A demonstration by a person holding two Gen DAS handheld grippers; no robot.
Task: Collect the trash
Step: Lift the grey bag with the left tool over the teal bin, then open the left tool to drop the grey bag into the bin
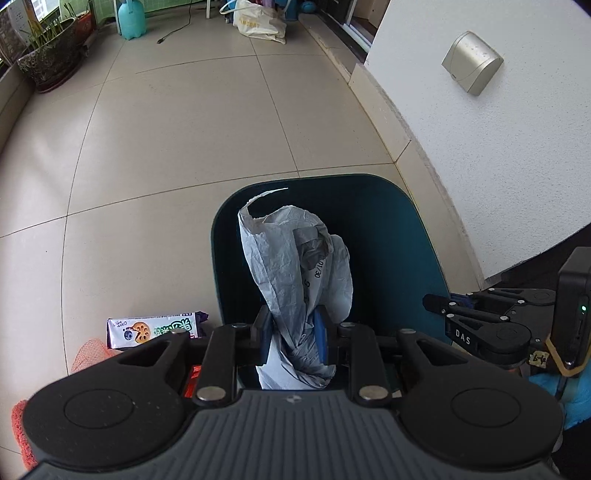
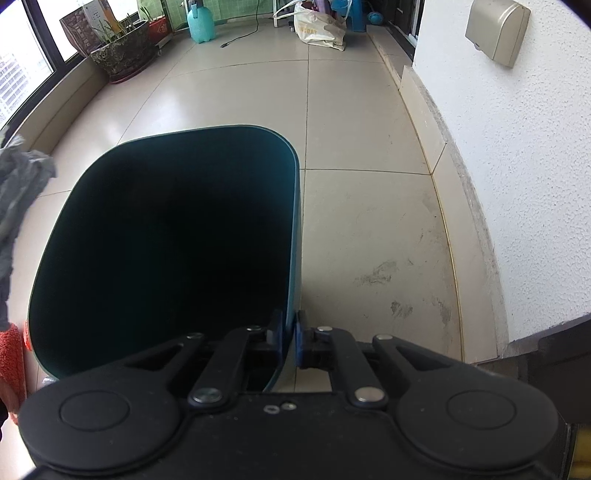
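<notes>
Right up close, the left gripper (image 1: 291, 332) has its blue pads clamped on a crumpled pale grey paper bag (image 1: 291, 254), pinched at its twisted lower end so the torn open mouth stands up above the fingers. That bag hangs over the dark teal plastic bin (image 1: 391, 229), in front of its open top. Alongside, the right gripper (image 2: 290, 338) is closed tight on the bin's thin right-hand wall (image 2: 293, 240), one pad inside and one outside the rim; from the left view its black linkage shows at the bin's right edge (image 1: 476, 317). Down on the beige tiled floor (image 1: 166, 155), just left of the bin, lies a white and purple snack wrapper (image 1: 155, 328), with a piece of orange netting (image 1: 92, 354) beside it, partly hidden behind the gripper body. The bin's inside is too dark to read. Further off, a white rough-plastered wall (image 2: 517, 184) carries a beige cover box (image 2: 496, 31). At the far end sit a mottled ceramic planter with green shoots (image 2: 122, 55), a turquoise plastic jug (image 2: 201, 24) and a cream shopping bag (image 2: 321, 29).
</notes>
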